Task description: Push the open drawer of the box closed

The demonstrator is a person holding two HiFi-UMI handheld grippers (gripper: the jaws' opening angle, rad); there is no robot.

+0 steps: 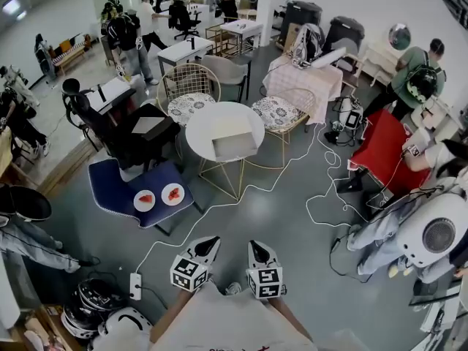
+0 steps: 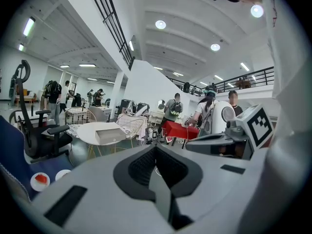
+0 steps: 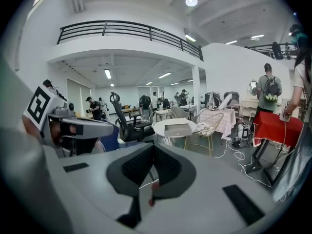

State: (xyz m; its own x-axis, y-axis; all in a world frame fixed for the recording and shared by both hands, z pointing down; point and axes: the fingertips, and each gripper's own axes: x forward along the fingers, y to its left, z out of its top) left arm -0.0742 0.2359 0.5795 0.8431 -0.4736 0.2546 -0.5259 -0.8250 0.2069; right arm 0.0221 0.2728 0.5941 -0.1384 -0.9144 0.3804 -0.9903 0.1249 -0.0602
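Observation:
A pale box (image 1: 232, 129) sits on a round white table (image 1: 201, 134), a few steps ahead of me, with its drawer (image 1: 235, 148) pulled out toward me. The left gripper view shows the box (image 2: 110, 134) small and far off, and so does the right gripper view, where the box (image 3: 178, 128) stands beyond the jaws. My left gripper (image 1: 209, 241) and right gripper (image 1: 256, 245) hang side by side low in the head view, well short of the table. Both are shut with nothing between their jaws (image 2: 156, 149) (image 3: 151, 150).
Wire chairs (image 1: 191, 86) (image 1: 281, 112) ring the table. A blue seat (image 1: 121, 185) holds two plates (image 1: 159, 197) of red food at the left. White cable (image 1: 322, 196) and a power strip (image 1: 135, 286) lie on the floor. A red table (image 1: 384, 148) and several people are at the right.

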